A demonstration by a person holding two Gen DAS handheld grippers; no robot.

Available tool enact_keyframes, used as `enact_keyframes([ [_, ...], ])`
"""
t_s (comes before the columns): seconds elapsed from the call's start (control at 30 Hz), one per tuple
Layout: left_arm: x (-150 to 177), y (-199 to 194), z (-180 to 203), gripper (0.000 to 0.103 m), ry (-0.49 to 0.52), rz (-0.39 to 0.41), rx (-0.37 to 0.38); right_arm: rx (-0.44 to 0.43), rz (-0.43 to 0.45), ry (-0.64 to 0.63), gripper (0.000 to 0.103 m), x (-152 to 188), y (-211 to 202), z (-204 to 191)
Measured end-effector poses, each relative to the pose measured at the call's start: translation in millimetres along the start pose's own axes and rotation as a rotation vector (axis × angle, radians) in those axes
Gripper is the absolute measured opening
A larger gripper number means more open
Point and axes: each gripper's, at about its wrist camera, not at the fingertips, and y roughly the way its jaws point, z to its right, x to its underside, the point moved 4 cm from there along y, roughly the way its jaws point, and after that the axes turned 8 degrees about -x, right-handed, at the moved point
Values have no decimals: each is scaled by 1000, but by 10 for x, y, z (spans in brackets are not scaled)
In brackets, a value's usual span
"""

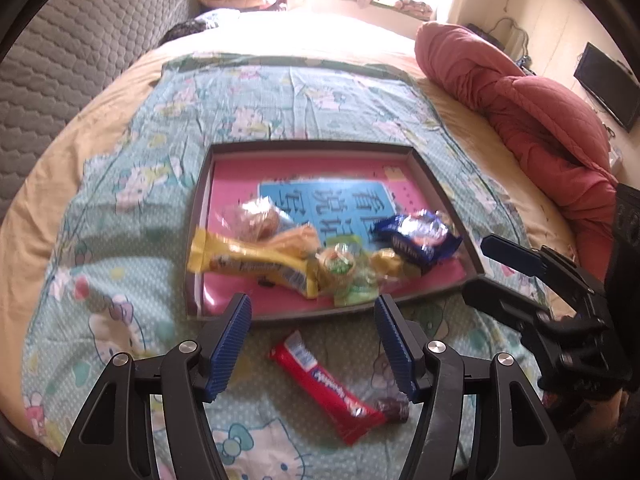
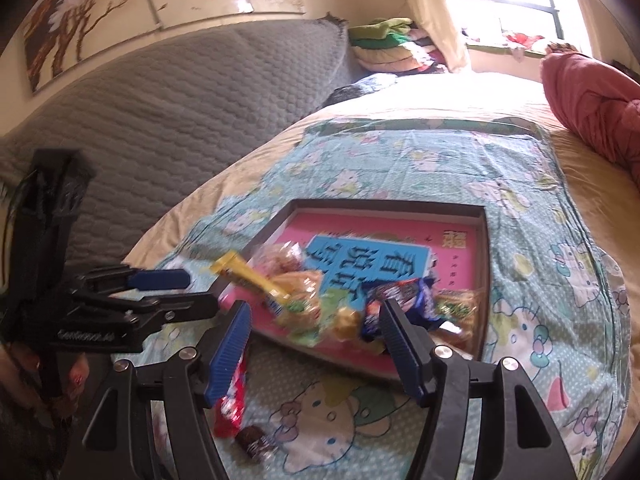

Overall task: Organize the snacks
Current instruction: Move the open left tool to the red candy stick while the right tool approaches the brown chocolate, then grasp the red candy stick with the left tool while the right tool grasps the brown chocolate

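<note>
A shallow dark-rimmed box [image 1: 436,184] with a pink and blue bottom lies on the bed; it also shows in the right wrist view [image 2: 486,264]. Inside lie a yellow bar [image 1: 248,262], a blue packet [image 1: 416,236], a clear bag of buns [image 1: 256,218] and small green-wrapped snacks [image 1: 340,268]. A red wrapped bar [image 1: 324,384] and a small dark candy [image 1: 394,408] lie on the sheet in front of the box. My left gripper [image 1: 314,344] is open and empty above the red bar. My right gripper [image 2: 316,348] is open and empty over the box's near edge.
The bed has a Hello Kitty sheet [image 1: 120,240]. A red quilt [image 1: 540,120] is bunched at the right. A grey padded headboard [image 2: 180,120] stands at the left. Folded bedding [image 2: 384,44] is stacked by the window.
</note>
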Motion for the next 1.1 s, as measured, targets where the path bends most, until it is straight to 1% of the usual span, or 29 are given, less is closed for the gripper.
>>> enact_keyframes([
  [0.17,151,63,14,66,17,-39,8,-23,-45,-45,66,166,-16,-207],
  [0.3,275,149,34,66,9,-79,23,-49,-84,-45,66,302,-8,-280],
  [0.4,352,211,50,66,12,-102,27,-60,-146,-36,66,433,58,-295],
  [0.47,380,231,45,66,17,-104,15,-65,-195,-23,66,524,133,-292],
  [0.57,416,268,2,66,9,-119,10,-48,-260,-38,66,656,213,-317],
  [0.73,485,348,-40,66,-10,-141,21,-19,-344,-78,66,870,326,-378],
  [0.83,524,387,-34,66,-16,-150,31,4,-372,-121,66,945,382,-415],
  [0.93,545,439,-24,66,-25,-159,40,33,-384,-177,66,1001,446,-448],
  [1.03,581,497,-17,66,-40,-172,52,62,-409,-233,62,1071,529,-479],
  [1.1,611,541,-22,65,-46,-181,48,78,-416,-273,57,1092,577,-505],
])
